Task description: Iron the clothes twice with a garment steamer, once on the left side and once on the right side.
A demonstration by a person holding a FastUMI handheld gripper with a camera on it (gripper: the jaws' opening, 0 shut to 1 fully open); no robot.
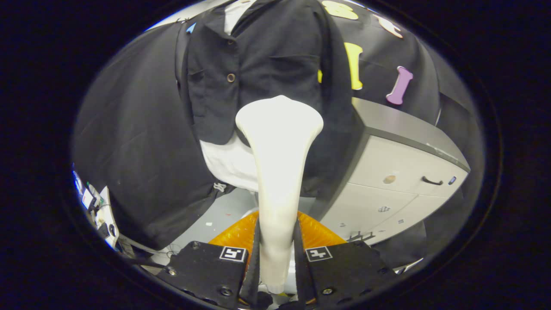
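My gripper [277, 241] is shut on the white garment steamer [277, 163], both black fingers pressing its slim handle. The steamer stands upright and its wide head reaches up in front of the clothes. A black jacket [258, 64] with a brown button hangs just beyond the head, over a white shirt [228, 161] whose hem shows below the jacket. The steamer head sits at the jacket's lower middle, slightly toward its right half. I cannot tell whether the head touches the fabric.
A white cabinet [400, 172] with a grey top and a dark handle stands close on the right of the clothes. An orange thing [234, 234] lies below behind the fingers. Cables and small devices [97, 206] sit low on the left.
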